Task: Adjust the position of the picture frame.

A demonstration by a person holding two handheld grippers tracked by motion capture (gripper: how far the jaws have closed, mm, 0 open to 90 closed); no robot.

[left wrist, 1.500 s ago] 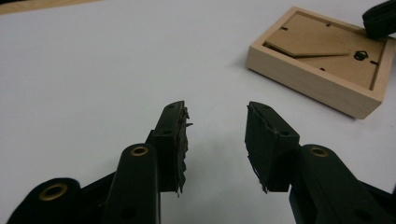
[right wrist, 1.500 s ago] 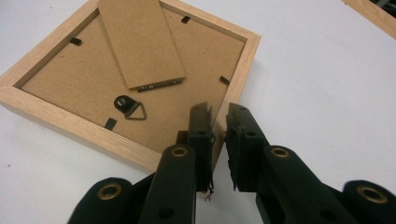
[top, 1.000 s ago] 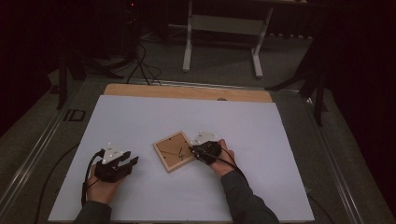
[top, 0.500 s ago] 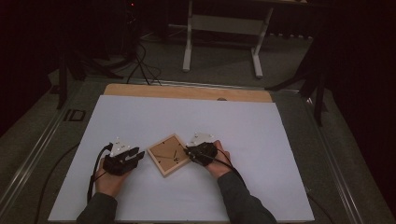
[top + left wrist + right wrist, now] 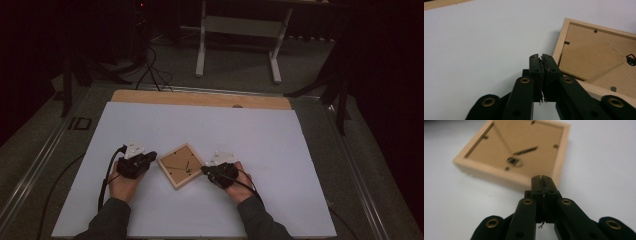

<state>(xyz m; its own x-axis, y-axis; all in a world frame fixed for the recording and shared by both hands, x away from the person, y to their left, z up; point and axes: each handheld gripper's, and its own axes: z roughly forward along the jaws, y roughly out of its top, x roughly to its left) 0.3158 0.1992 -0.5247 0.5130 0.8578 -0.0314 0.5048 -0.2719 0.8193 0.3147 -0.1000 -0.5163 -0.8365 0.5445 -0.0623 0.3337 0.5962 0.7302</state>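
A small wooden picture frame (image 5: 181, 165) lies back-up on the white worktop (image 5: 250, 135), turned so its corners point like a diamond, in the near half between the two hands. Within its pale rim sits a brown backing board (image 5: 596, 57) (held by small dark clips, with a metal hanger (image 5: 631, 59) near one side); what is under the board cannot be told.

The left tongs (image 5: 150, 159) sit just beside the frame's left corner, and in the left gripper view (image 5: 541, 58) the jaws have just been closing and now stand pressed together with nothing between them, the frame's rim close to their right. The right tongs (image 5: 205, 170) sit at the frame's right corner; in the right gripper view (image 5: 541, 179) their jaws have likewise closed and are together, empty, tips right at the rim, whether touching is unclear.

The rest of the worktop around the frame is bare white. Beyond its far wooden edge (image 5: 200, 97) stand a white stand's legs (image 5: 237, 47) and loose cables (image 5: 150, 70) on the floor, well apart from the work.
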